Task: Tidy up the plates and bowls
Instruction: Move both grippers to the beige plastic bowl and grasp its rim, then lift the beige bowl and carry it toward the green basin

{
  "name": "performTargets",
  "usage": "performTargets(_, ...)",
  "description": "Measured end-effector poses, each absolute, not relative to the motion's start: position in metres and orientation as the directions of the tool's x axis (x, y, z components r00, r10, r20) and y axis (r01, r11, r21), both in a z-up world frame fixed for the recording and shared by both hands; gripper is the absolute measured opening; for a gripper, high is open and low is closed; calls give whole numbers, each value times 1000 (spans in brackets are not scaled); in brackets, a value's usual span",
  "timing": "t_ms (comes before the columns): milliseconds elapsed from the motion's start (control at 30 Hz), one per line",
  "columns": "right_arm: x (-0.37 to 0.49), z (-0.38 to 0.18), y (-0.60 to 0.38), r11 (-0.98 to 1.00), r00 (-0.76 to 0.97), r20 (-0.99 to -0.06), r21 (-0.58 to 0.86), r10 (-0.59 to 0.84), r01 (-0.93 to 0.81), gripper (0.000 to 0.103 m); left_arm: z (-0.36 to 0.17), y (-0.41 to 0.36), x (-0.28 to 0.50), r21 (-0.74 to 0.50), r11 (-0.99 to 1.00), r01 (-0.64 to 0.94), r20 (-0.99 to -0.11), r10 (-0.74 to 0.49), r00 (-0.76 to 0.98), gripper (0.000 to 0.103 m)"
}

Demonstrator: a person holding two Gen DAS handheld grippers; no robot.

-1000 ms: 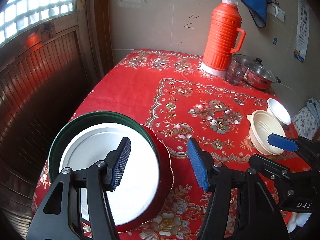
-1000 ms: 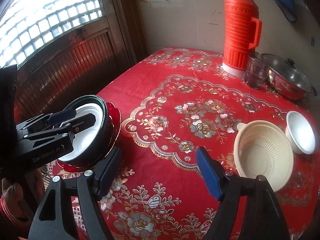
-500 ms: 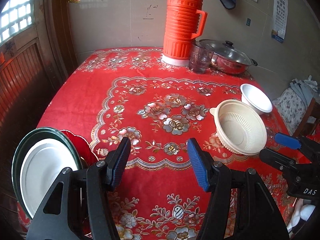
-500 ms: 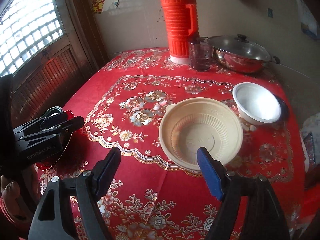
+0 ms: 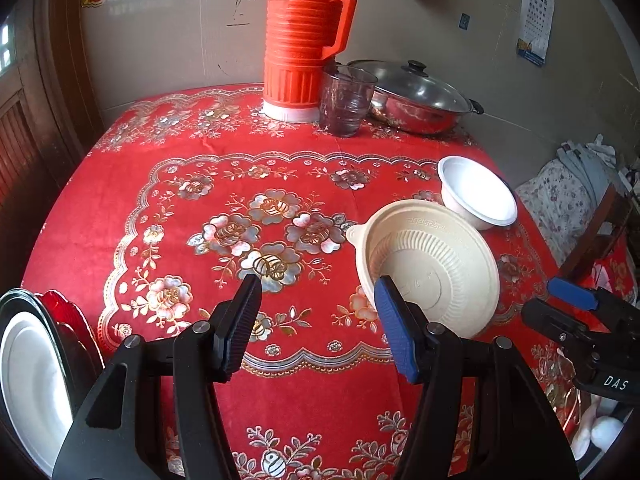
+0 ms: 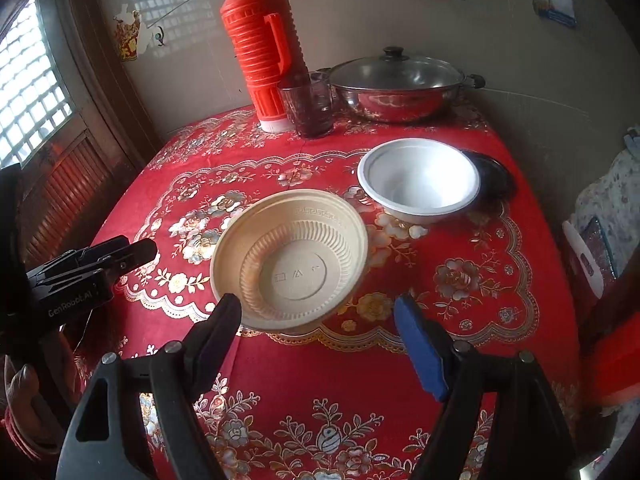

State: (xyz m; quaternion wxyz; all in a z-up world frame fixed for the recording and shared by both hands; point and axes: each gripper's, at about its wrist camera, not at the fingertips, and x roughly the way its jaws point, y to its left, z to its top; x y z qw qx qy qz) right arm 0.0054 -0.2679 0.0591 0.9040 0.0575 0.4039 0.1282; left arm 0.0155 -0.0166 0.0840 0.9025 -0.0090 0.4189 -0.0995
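- A beige ribbed bowl (image 6: 290, 258) sits empty and upright on the table, a little right of centre, with a small tab handle on its rim.
- Just behind it, to the right, is a smaller white bowl (image 6: 418, 178), also empty; a dark round item (image 6: 494, 176) lies at its far side, too shadowed to identify.
- At the table's near left edge, plates are already nested: a white plate (image 5: 30, 372) inside a dark green one (image 5: 16, 300), with a red plate (image 5: 66, 312) beneath. This looks like the sorted pile, leaving the bowls as the likely next job.
- The right gripper (image 6: 320, 334) hovers above the near rim of the beige bowl, jaws spread wide and holding nothing, probably lining up to take that rim.
- The left gripper (image 5: 316, 322) hangs over the cloth beside the same bowl, jaws about half apart and empty.
- The table wears a red cloth (image 5: 200, 184) with gold and silver flowers.
- At the back stand an orange thermos (image 5: 302, 36), a glass tumbler (image 5: 346, 100) and a lidded steel pot (image 5: 416, 96).
- Behind is a plain beige wall; a latticed window (image 6: 28, 80) is on the left.
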Motion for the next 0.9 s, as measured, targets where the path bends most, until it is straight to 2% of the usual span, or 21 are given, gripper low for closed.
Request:
performTargets(400,45,40,-280,961,601,-750,215,276,-173,79,53,-45,43,-131,977,167,-816,-202,542,59)
performTargets(900,76,25,-280,955,562,-773,211,294,-209,79,33,-65,63,-112,979,170,-842,-184,506,59)
